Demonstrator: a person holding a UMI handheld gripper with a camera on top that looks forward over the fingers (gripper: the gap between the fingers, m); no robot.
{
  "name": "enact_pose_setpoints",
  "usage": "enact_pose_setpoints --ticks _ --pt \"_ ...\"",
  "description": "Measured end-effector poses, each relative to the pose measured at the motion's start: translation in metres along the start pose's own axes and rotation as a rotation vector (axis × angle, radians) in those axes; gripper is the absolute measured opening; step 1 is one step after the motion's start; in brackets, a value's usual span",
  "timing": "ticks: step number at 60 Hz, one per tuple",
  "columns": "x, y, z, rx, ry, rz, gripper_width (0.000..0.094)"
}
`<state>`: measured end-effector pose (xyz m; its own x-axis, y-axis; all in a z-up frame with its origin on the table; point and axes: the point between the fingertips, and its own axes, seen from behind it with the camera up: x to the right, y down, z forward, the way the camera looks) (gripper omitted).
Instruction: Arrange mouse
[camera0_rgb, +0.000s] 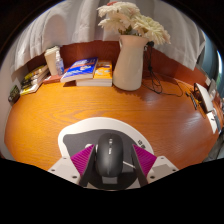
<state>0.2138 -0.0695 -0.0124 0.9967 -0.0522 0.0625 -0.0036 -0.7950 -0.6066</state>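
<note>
Mouse between my fingers, low over the desk

Gripper (111, 165) is level and low over the near edge of the wooden desk (70, 120), pointing toward its far edge. My fingers with their magenta pads (82, 160) sit against both sides of the mouse (110, 156), pinching it. It is black and rounded, with a scroll wheel on top, over a white mat (100, 130). Beyond, at the far edge, stand a white vase (128, 62) of flowers (130, 20) and some books (85, 71).

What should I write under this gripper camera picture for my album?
Fingers hold a black mouse over a white mouse pad on a wooden desk, flower vase beyond.
</note>
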Motion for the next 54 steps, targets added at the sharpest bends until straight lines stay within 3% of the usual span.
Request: enact_pose_setpoints --ticks 5,18,39,54 --pt "-0.002 -0.009 -0.007 0.006 -0.004 -0.006 0.0803" --pt "-0.035 -0.035 -0.059 0.078 -0.003 0.004 0.0859" --pt "-0.16 -0.044 -0.204 0.232 -0.124 0.008 0.0857" --pt "-0.207 -0.044 -0.29 0.337 -0.169 0.004 0.0853"
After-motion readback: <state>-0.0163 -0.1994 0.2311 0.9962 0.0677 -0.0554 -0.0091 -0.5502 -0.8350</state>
